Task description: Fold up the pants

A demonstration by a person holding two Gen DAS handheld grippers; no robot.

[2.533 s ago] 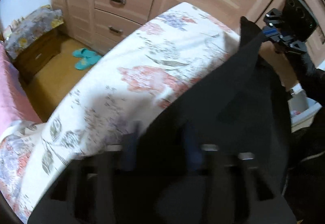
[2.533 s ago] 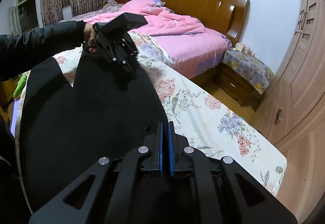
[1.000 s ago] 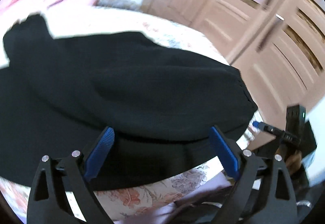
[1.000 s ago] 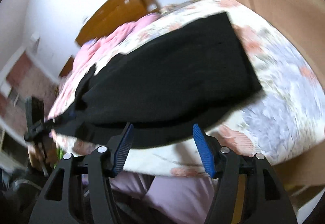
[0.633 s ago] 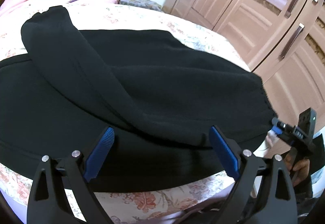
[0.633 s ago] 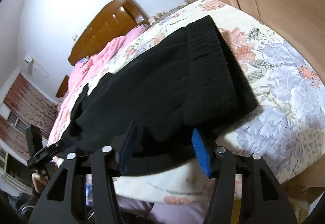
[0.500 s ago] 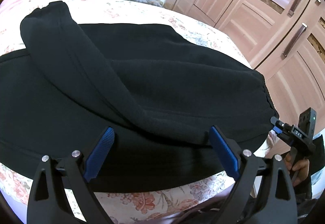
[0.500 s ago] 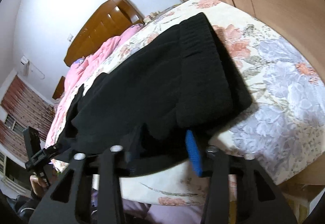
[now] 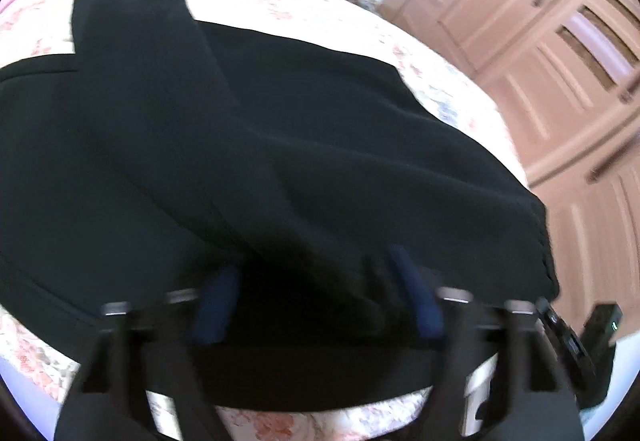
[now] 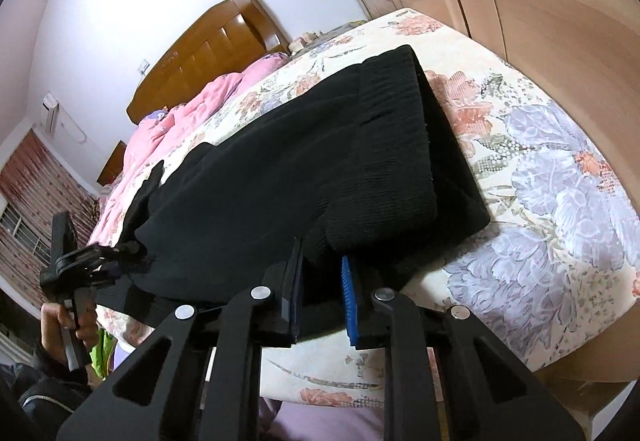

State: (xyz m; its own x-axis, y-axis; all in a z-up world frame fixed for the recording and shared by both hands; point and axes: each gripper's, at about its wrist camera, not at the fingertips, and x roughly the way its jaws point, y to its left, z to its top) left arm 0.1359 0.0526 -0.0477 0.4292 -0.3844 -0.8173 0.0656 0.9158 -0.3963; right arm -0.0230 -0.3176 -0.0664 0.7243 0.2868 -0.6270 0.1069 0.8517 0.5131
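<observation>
A pair of black knit pants (image 10: 304, 161) lies folded lengthwise along the near edge of a bed covered with a cream quilted bedspread printed with pink and lavender flowers (image 10: 560, 177). The ribbed waistband end (image 10: 392, 145) points toward the foot of the bed, while one leg end (image 9: 132, 5) lies up toward the rumpled pink duvet (image 10: 180, 121).

The right tool (image 10: 320, 285) has its blue-padded fingers set either side of the thick folded edge near the waistband, with a gap between them; whether they pinch the cloth cannot be told. The left tool (image 9: 316, 297) is blurred, its fingers spread apart astride the near fold of the pants.

Behind the bed stands a brown wooden slatted headboard (image 10: 208, 45) against a pale wall. Light wood wardrobe doors with long metal handles (image 9: 560, 25) run along the side of the room.
</observation>
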